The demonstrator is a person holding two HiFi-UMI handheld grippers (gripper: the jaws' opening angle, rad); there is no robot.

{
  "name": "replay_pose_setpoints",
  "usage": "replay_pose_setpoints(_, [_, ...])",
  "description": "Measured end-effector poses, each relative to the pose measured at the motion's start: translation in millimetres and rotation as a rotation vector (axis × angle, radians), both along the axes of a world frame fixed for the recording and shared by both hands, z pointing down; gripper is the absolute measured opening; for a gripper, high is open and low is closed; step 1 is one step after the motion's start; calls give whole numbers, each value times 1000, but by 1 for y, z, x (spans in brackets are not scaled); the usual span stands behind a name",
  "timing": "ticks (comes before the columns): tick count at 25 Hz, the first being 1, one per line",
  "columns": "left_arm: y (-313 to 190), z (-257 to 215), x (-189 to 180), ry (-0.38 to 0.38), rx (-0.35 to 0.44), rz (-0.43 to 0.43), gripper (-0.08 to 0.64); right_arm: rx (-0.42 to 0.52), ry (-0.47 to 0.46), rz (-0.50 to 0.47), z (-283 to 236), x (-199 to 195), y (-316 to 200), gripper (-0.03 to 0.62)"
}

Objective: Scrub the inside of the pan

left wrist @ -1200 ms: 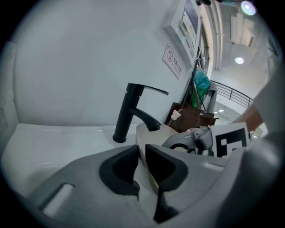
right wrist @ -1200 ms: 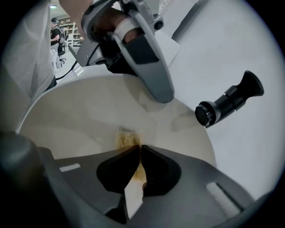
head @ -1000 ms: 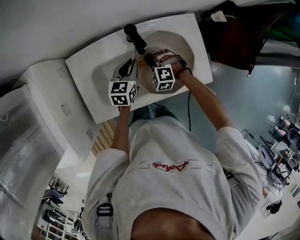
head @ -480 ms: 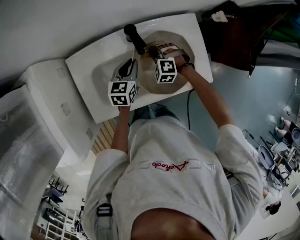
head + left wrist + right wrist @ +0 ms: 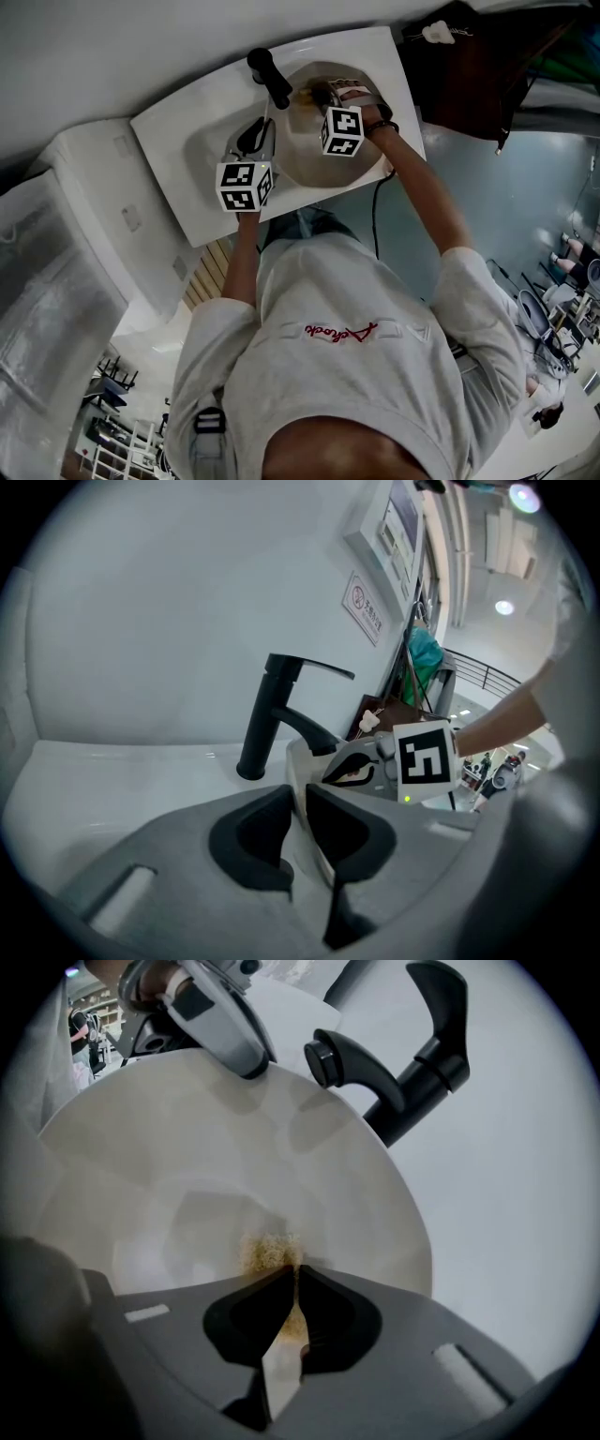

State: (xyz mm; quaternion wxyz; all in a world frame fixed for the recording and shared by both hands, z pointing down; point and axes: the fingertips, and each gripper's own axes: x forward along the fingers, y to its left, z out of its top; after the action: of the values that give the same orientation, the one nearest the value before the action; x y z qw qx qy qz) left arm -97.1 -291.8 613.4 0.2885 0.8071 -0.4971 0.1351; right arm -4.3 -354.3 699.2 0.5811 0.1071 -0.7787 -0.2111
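Arm outstretched, the right gripper [image 5: 294, 1283] pinches a coarse yellow sponge [image 5: 267, 1252] inside the smooth pan [image 5: 169, 1138]. At nine o'clock the left gripper [image 5: 298, 808] clamps its rim.

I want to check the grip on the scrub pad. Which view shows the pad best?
The right gripper view: the yellowish scrub pad is pinched between the right gripper jaws, pressed against the inside of the pan. The head view gives at most a tiny speck of it; the left gripper view shows none.
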Motion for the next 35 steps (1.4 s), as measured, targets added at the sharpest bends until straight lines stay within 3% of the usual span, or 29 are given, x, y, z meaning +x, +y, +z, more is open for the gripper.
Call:
replay_pose_setpoints(13, [0,1,-1,1,4,-3,51,-32,98,52,11,56,11,26])
replay_pose_setpoints(35, [1,1,0,-18,25,-9,51,-76,164,24,20,79,72,26])
